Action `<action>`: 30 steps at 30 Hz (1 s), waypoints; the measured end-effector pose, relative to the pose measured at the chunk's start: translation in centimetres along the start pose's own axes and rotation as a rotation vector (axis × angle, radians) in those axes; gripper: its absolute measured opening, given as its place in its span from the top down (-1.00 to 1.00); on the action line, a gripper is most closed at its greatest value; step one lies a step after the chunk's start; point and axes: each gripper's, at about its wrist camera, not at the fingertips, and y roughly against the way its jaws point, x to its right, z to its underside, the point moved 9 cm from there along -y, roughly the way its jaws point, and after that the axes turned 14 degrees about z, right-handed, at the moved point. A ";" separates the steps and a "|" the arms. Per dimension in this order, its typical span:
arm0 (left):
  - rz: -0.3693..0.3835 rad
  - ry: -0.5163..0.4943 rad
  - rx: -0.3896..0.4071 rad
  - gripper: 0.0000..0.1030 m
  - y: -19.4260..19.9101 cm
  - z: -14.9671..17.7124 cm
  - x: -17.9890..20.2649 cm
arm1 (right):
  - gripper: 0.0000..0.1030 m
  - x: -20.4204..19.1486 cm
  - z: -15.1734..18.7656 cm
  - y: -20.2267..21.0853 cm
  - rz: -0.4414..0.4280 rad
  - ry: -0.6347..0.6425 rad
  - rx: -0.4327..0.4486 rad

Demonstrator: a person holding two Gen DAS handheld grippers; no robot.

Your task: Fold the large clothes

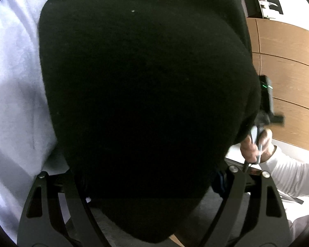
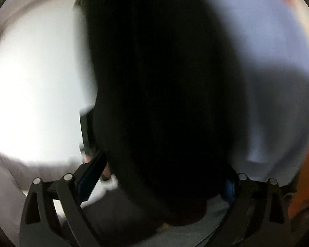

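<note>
A large black garment (image 1: 142, 103) fills most of the left wrist view and hangs between the fingers of my left gripper (image 1: 150, 185), which is shut on its cloth. The same black garment (image 2: 160, 103) fills the middle of the blurred right wrist view, held between the fingers of my right gripper (image 2: 158, 187), which is shut on it. In the left wrist view my right gripper (image 1: 263, 111) shows at the garment's right edge, held by a hand (image 1: 255, 146) in a white sleeve. The fingertips of both grippers are hidden by the cloth.
A pale lilac sheet (image 1: 16, 86) lies behind the garment at the left, and it also shows in the right wrist view (image 2: 263, 82). Wooden wall panels (image 1: 288, 61) stand at the right. A white surface (image 2: 37, 92) is at the left of the right wrist view.
</note>
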 end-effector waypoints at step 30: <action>0.313 0.005 0.373 0.27 15.1 -23.7 17.4 | 0.41 -14.7 -32.1 14.9 0.055 -0.190 0.293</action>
